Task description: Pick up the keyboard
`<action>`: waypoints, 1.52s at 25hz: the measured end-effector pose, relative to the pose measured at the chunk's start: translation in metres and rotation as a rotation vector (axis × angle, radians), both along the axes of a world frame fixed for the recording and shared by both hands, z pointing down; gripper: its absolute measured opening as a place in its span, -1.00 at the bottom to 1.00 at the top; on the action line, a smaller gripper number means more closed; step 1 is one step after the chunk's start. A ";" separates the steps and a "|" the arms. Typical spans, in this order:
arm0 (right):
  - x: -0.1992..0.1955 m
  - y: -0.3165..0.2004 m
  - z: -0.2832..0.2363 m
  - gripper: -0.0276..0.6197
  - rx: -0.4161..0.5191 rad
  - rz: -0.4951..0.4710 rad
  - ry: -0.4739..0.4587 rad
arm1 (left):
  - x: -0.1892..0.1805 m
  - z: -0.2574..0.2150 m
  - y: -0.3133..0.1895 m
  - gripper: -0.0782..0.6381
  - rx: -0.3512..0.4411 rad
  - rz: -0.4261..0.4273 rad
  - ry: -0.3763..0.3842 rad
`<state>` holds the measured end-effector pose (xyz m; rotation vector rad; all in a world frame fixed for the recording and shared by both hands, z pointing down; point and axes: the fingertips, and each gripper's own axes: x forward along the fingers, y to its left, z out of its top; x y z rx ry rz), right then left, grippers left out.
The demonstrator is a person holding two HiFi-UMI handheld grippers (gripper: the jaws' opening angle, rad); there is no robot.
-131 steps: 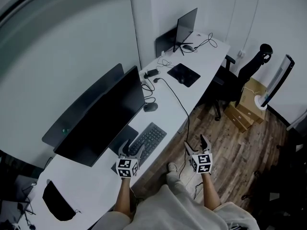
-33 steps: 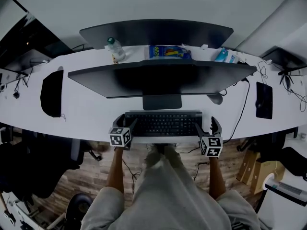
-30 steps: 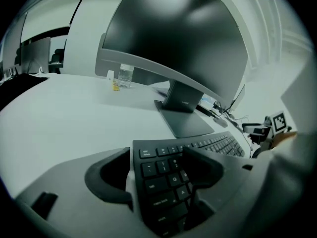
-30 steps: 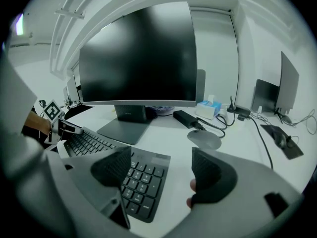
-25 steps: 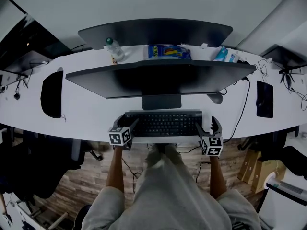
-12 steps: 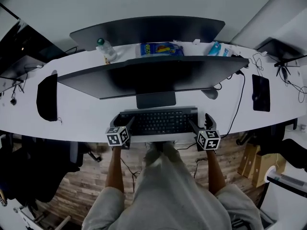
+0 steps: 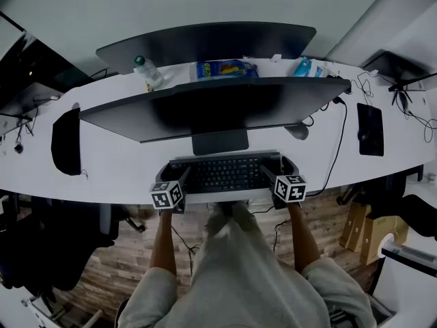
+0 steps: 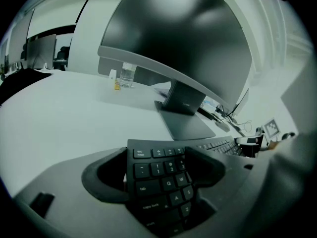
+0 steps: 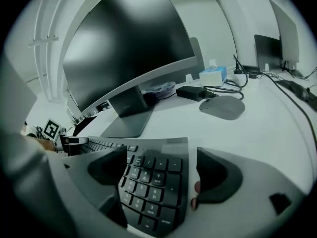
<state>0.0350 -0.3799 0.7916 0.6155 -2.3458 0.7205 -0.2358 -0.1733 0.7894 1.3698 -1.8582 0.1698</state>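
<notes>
The black keyboard [image 7: 222, 173] lies flat on the white desk [image 7: 123, 162], in front of the monitor's foot. My left gripper [image 7: 174, 175] straddles its left end. In the left gripper view the esc and tab keys [image 8: 148, 175] lie between the spread jaws of the left gripper [image 8: 157, 152], and no pad visibly presses. My right gripper [image 7: 278, 166] sits over the keyboard's right end. Its jaws have just been opening. In the right gripper view the number pad [image 9: 153, 182] lies between the fingers of the right gripper [image 9: 162, 152], with a gap at the right finger [image 9: 218, 175].
A wide dark monitor [image 7: 212, 104] on a foot [image 7: 220, 142] stands just behind the keyboard. A grey mouse [image 7: 298, 131] with a cable lies at the right, with black pads at far left [image 7: 66, 132] and far right [image 7: 371, 130]. A bottle [image 7: 147, 72] and a tissue box [image 7: 304, 67] stand behind the monitor.
My right gripper has come in leftward and down from beside the keyboard onto its right end. My left gripper has stayed at the left end.
</notes>
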 end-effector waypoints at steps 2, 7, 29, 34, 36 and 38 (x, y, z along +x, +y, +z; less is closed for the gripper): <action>-0.004 0.000 0.003 0.39 -0.013 -0.001 0.002 | 0.000 0.000 0.000 0.16 0.000 0.000 -0.001; -0.010 0.000 0.011 0.39 0.001 -0.028 0.063 | 0.000 0.000 -0.001 0.16 0.000 -0.001 -0.002; -0.005 0.002 0.006 0.28 -0.003 0.051 0.043 | 0.005 -0.003 0.006 0.16 -0.005 -0.031 0.019; -0.001 0.003 -0.007 0.28 0.023 0.050 0.031 | 0.010 -0.014 0.007 0.16 0.029 -0.029 0.015; 0.000 0.002 -0.017 0.28 0.045 0.051 0.020 | 0.010 -0.023 0.006 0.16 0.050 -0.031 0.007; 0.001 0.001 -0.028 0.28 0.068 0.052 0.001 | 0.011 -0.035 0.005 0.16 0.076 -0.031 -0.010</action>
